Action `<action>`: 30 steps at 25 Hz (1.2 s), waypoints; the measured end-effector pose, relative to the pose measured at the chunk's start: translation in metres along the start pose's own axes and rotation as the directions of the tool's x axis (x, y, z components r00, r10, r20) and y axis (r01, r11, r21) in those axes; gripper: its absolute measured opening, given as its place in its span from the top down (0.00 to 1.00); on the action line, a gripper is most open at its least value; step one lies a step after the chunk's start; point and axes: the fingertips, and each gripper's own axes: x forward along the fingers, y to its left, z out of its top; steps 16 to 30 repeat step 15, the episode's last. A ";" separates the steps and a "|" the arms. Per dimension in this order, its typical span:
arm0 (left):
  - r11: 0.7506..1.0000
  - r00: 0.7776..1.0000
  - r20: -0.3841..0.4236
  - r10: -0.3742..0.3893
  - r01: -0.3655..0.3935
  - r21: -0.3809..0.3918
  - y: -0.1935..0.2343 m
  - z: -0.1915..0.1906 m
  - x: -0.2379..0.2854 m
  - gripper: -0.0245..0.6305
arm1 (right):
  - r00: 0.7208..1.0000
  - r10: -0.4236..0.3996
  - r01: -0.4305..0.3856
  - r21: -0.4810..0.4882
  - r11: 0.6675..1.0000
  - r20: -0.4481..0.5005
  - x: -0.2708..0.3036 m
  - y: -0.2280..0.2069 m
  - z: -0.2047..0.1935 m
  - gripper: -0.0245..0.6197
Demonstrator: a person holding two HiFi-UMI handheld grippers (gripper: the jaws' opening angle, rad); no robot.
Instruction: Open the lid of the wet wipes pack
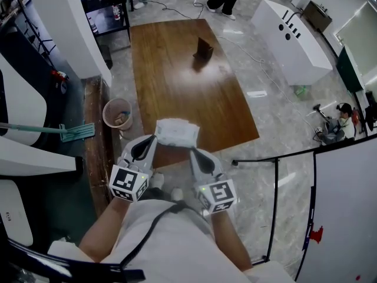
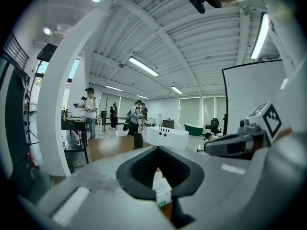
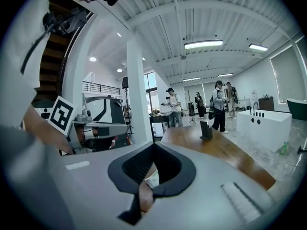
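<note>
The white wet wipes pack (image 1: 175,132) hangs above the near end of the brown wooden table (image 1: 182,81), close in front of the person's chest. My left gripper (image 1: 154,139) is shut on the pack's left end, and my right gripper (image 1: 192,151) is shut on its right end. In the left gripper view the jaws meet at a point, and the pack (image 2: 162,191), white with a green mark, shows just under them. In the right gripper view a corner of the pack (image 3: 152,178) shows through the same kind of gap. The lid is hidden from me.
A small black stand (image 1: 203,49) sits at the table's far end. A pink bin (image 1: 118,113) and a mop (image 1: 65,132) are on the floor to the left. A white counter (image 1: 291,34) stands at the back right, a whiteboard (image 1: 347,211) near right. People stand beyond the table.
</note>
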 end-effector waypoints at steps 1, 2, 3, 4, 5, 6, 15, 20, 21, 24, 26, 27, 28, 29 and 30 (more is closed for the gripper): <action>1.000 1.000 -0.001 -0.003 0.003 0.001 -0.001 0.000 0.000 0.96 | 1.000 0.000 0.000 -0.001 1.000 0.001 0.000 0.000 0.000 0.95; 1.000 1.000 -0.001 -0.007 0.007 0.002 -0.002 0.000 -0.001 0.96 | 1.000 0.000 0.000 0.000 1.000 0.003 0.000 0.000 0.001 0.95; 1.000 1.000 -0.001 -0.011 0.011 0.001 -0.002 0.000 -0.001 0.96 | 1.000 0.001 -0.001 0.001 1.000 0.005 0.000 0.000 0.002 0.95; 1.000 1.000 0.000 -0.015 0.015 -0.001 -0.003 0.000 -0.001 0.96 | 1.000 0.002 -0.002 0.002 1.000 0.004 0.000 0.000 0.003 0.95; 1.000 1.000 0.000 -0.019 0.019 -0.005 -0.003 0.001 -0.001 0.96 | 1.000 0.003 -0.003 0.002 1.000 -0.001 0.001 0.001 0.004 0.95; 1.000 1.000 0.000 -0.023 0.023 -0.009 -0.003 0.000 -0.001 0.96 | 1.000 0.004 -0.004 0.001 1.000 -0.007 0.001 0.002 0.004 0.95; 0.999 0.999 -0.010 -0.049 0.049 -0.020 -0.001 -0.005 0.006 0.96 | 1.000 -0.006 0.006 -0.005 1.000 -0.006 0.008 -0.002 0.003 0.95; 0.999 0.999 -0.010 -0.049 0.049 -0.020 -0.001 -0.005 0.006 0.96 | 1.000 -0.006 0.006 -0.005 1.000 -0.006 0.008 -0.002 0.003 0.95; 0.999 0.999 -0.010 -0.049 0.049 -0.020 -0.001 -0.005 0.006 0.96 | 1.000 -0.006 0.006 -0.005 1.000 -0.006 0.008 -0.002 0.003 0.95; 0.999 0.999 -0.010 -0.049 0.049 -0.020 -0.001 -0.005 0.006 0.96 | 1.000 -0.006 0.006 -0.005 1.000 -0.006 0.008 -0.002 0.003 0.95; 0.999 0.999 -0.010 -0.049 0.049 -0.020 -0.001 -0.005 0.006 0.96 | 1.000 -0.006 0.006 -0.005 1.000 -0.006 0.008 -0.002 0.003 0.95; 0.999 0.999 -0.010 -0.049 0.049 -0.020 -0.001 -0.005 0.006 0.96 | 1.000 -0.006 0.006 -0.005 1.000 -0.006 0.008 -0.002 0.003 0.95; 0.999 0.999 -0.010 -0.049 0.049 -0.020 -0.001 -0.005 0.006 0.96 | 1.000 -0.006 0.006 -0.005 1.000 -0.006 0.008 -0.002 0.003 0.95; 0.999 0.999 -0.010 -0.049 0.049 -0.020 -0.001 -0.005 0.006 0.96 | 1.000 -0.006 0.006 -0.005 1.000 -0.006 0.008 -0.002 0.003 0.95; 0.999 0.999 -0.010 -0.049 0.049 -0.020 -0.001 -0.005 0.006 0.96 | 1.000 -0.006 0.006 -0.005 1.000 -0.006 0.008 -0.002 0.003 0.95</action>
